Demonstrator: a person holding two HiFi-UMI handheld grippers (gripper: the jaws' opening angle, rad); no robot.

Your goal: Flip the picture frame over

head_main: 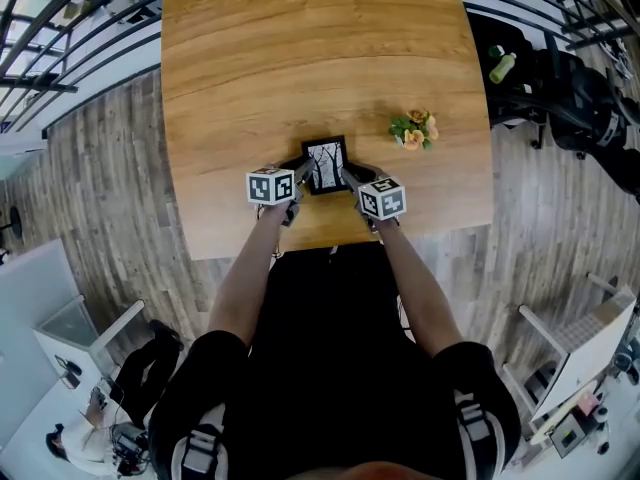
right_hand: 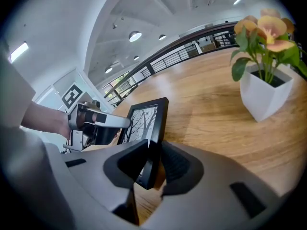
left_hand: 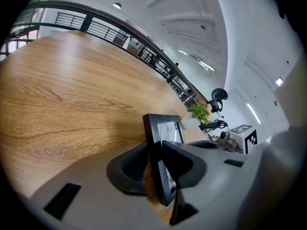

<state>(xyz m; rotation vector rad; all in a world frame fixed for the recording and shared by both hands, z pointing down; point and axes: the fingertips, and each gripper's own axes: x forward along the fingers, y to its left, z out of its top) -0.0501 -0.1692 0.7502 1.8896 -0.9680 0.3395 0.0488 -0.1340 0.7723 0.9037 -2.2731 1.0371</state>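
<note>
Currently the picture frame (head_main: pixel 325 164) is tilted, picture side up, near the counter's (head_main: pixel 300 48) near edge. The right gripper (head_main: pixel 350 175) clamps its right edge. The left gripper (head_main: pixel 303 173) straddles the left edge with slackened jaws.

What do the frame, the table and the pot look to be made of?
Frame: matt black moulding, wood or plastic, unclear which; a sheen on the front suggests glass or acrylic.
Table: wood or wood-look laminate, with visible grain and a satin finish.
Pot: white, faceted and matt; ceramic or plastic.
</note>
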